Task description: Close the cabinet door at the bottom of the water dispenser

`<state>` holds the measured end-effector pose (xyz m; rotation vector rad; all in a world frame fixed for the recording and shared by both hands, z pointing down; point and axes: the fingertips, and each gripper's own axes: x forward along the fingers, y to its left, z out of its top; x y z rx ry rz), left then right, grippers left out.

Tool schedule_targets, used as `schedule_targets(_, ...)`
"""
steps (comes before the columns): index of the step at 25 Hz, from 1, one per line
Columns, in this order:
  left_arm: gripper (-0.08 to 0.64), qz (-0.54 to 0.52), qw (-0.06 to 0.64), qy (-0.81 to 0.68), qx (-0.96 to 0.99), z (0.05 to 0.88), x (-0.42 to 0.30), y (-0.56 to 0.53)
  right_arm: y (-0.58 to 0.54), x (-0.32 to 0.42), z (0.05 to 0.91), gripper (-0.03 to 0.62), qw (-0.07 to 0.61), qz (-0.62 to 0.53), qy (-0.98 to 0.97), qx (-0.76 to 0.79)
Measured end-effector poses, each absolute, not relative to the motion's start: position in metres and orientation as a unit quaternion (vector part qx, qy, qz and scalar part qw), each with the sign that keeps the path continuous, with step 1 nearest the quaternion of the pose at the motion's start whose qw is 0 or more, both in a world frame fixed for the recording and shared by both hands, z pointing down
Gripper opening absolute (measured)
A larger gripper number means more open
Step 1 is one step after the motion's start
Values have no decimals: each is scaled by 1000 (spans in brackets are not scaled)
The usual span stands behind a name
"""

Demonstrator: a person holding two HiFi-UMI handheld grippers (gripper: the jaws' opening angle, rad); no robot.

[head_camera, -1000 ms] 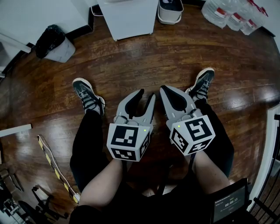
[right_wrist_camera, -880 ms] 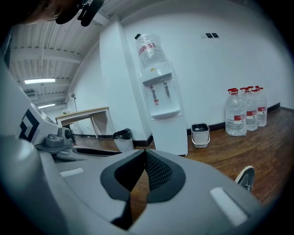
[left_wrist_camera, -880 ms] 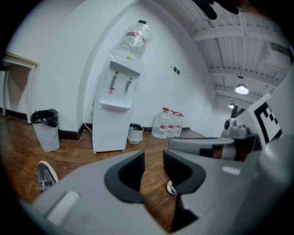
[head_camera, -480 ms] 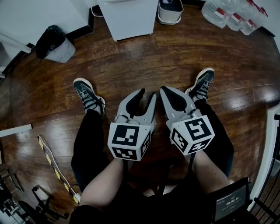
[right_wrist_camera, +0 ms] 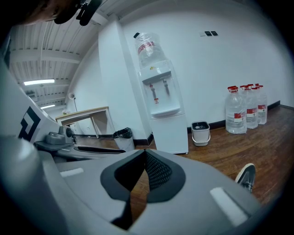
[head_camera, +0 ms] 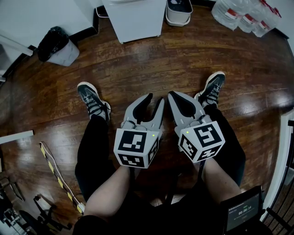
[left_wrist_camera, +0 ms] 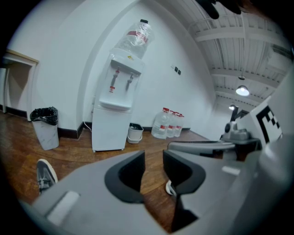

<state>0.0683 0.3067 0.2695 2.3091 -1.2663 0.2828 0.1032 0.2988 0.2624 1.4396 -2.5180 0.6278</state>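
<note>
Left claw [head_camera: 154, 99] parted, empty; right claw [head_camera: 174, 94] closed.

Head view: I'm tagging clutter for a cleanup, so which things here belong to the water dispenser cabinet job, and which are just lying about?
Job:
water dispenser with its bottom cabinet; left gripper, open and empty; right gripper, shut and empty.

Lying about:
lined bin; small bucket; spare water bottles; striped strap.
</note>
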Motion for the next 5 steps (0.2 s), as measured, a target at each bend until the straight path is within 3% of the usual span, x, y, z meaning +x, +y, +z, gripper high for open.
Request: schedule_targets(5, 144, 103, 246, -464, 845, 270, 67, 306, 298, 102, 263, 5, 87, 210, -846, 482)
